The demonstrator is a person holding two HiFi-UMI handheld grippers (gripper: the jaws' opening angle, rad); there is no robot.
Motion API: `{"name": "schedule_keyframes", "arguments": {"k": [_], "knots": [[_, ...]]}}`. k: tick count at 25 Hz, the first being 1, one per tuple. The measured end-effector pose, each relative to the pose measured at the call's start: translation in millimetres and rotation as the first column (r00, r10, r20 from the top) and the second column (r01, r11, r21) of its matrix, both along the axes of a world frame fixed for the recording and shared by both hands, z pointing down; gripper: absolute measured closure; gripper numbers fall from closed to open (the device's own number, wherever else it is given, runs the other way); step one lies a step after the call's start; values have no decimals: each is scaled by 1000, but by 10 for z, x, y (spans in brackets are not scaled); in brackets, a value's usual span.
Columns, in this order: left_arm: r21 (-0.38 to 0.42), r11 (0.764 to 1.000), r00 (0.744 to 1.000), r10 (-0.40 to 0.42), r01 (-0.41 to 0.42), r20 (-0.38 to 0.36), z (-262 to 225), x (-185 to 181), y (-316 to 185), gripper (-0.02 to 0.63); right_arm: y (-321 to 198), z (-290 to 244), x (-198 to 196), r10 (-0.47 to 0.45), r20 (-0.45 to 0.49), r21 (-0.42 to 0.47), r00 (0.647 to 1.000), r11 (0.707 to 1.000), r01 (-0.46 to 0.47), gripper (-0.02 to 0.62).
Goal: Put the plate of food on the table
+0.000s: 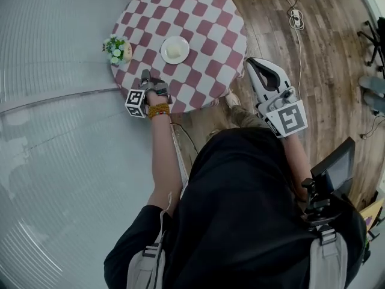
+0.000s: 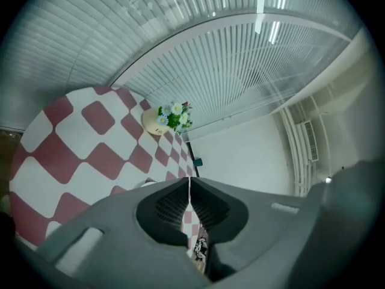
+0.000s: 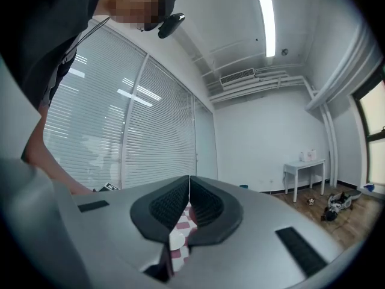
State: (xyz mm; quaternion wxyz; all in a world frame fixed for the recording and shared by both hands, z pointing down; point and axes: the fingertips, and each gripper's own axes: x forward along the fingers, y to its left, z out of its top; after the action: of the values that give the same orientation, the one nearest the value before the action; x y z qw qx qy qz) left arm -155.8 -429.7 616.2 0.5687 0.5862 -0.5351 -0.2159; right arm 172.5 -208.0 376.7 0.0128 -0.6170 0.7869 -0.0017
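Both of my grippers are empty. The plate of food (image 1: pixel 175 50) sits flat on the round checked table (image 1: pixel 204 17), roughly at its middle, with a pale mound of food on it. A small pot of flowers (image 1: pixel 117 49) stands near it, closer to the table's edge, and does not touch it.

My left gripper (image 2: pixel 190 184) has its jaws drawn together, the ribbed pads meeting along a thin seam with nothing between them. It hangs over the near edge of the table, apart from the plate. My right gripper (image 3: pixel 189 184) is closed in the same way and carries nothing. In the head view it is off the table, just beside its rim and above the wooden floor (image 1: pixel 313 53).

As I judge it, the main work is done: the plate is down, it rests level on the cloth, and no jaw has hold of it. It looks stable, well in from the rim, so I see no need to nudge it. What may be left is small: drawing my left gripper clear of the table without catching the cloth, and bringing both grippers to rest.
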Motion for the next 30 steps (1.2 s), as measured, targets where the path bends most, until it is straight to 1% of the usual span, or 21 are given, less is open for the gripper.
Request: {"name": "schedule_keyframes", "arguments": {"k": [1,3,6,8,10,12,13,15,17,18,20,22,25,27,30], "knots": [[31,999,1000,-11,11,-10,-113,-62,33,598,-38,-40,-63,-18,-4,11,1000,1000,18,583],[88,995,999,-33,36,-38,-310,-186,98,600,-107,-120,-189,-52,-8,31,999,998,53,583],[159,987,998,-25,34,-60,-555,-331,208,600,-161,-203,-396,-89,-13,54,996,994,90,583],[212,977,999,-1,11,-48,-741,-404,284,600,-181,-263,-528,-110,-13,71,994,991,111,583],[275,961,999,30,-24,-16,-978,-453,364,600,-192,-325,-658,-130,-12,84,991,988,131,584],[344,936,998,63,-70,30,-1254,-471,460,600,-189,-376,-784,-150,-13,89,989,985,151,583],[382,920,995,78,-93,56,-1397,-476,514,600,-187,-397,-847,-161,-15,90,987,983,162,584],[454,879,988,103,-143,113,-1667,-484,636,600,-169,-434,-977,-182,-19,93,983,979,183,583],[510,834,973,128,-209,189,-1903,-474,767,600,-146,-475,-1094,-197,-24,91,980,976,198,584],[531,809,961,139,-250,240,-2011,-469,822,600,-151,-498,-1147,-204,-25,90,979,974,206,584],[560,757,923,148,-337,355,-2215,-467,913,600,-193,-540,-1263,-224,-23,89,974,970,225,584],[567,716,879,140,-407,455,-2366,-453,1030,600,-206,-561,-1392,-248,-23,90,969,964,249,584],[564,656,810,126,-501,573,-2434,-392,1263,600,-118,-542,-1553,-271,-36,85,962,958,273,583],[552,609,752,117,-570,648,-2438,-325,1397,600,-68,-531,-1640,-277,-41,84,960,957,279,584],[520,533,655,88,-668,751,-2438,-204,1585,600,-4,-521,-1757,-280,-35,86,959,956,282,584]]}}
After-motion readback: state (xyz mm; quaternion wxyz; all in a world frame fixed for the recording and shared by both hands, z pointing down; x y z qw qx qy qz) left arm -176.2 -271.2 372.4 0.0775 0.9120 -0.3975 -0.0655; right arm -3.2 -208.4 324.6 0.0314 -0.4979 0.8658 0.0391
